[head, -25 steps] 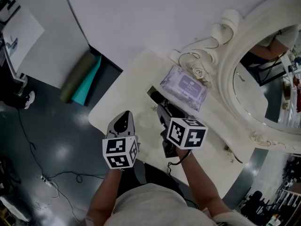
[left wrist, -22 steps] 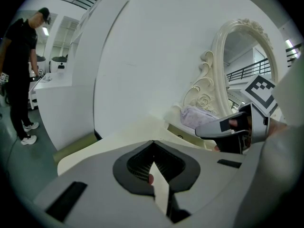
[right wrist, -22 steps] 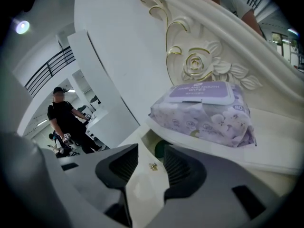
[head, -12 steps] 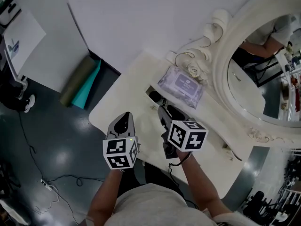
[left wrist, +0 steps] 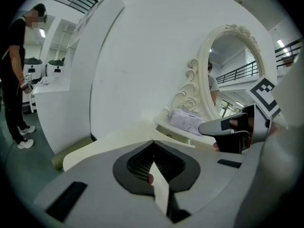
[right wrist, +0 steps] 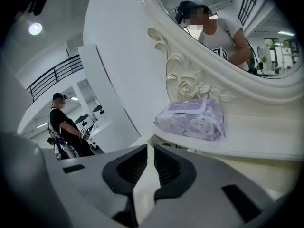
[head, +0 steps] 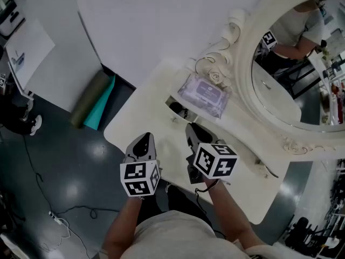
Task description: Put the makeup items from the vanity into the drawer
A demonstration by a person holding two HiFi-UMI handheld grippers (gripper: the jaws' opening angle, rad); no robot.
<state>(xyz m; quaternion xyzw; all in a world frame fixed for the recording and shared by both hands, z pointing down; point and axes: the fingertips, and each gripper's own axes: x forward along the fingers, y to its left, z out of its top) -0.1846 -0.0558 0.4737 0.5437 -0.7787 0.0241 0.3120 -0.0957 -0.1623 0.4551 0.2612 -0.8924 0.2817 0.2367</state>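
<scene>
A purple pack of wipes (head: 204,95) (right wrist: 192,118) lies on the raised shelf of the white vanity (head: 145,107), below the mirror. Under the shelf is a slot with a small dark thing (head: 175,108) in it; what it is I cannot tell. My right gripper (head: 193,131) (right wrist: 149,148) hovers just in front of that slot. Its jaws have just been closing and stand a thin slit apart, with nothing between them. My left gripper (head: 143,142) (left wrist: 153,142) hangs over the vanity's front left part, jaws together and empty.
An ornate oval mirror (head: 280,63) rises behind the shelf and reflects the person. A white wall panel (head: 135,20) stands behind the vanity. A rolled olive and teal mat (head: 94,96) leans on the dark floor to the left. A person (left wrist: 12,75) stands far left.
Both grippers have risen slightly over the vanity. The right gripper's jaws have narrowed. The head view has swung, so more of the mirror shows.
</scene>
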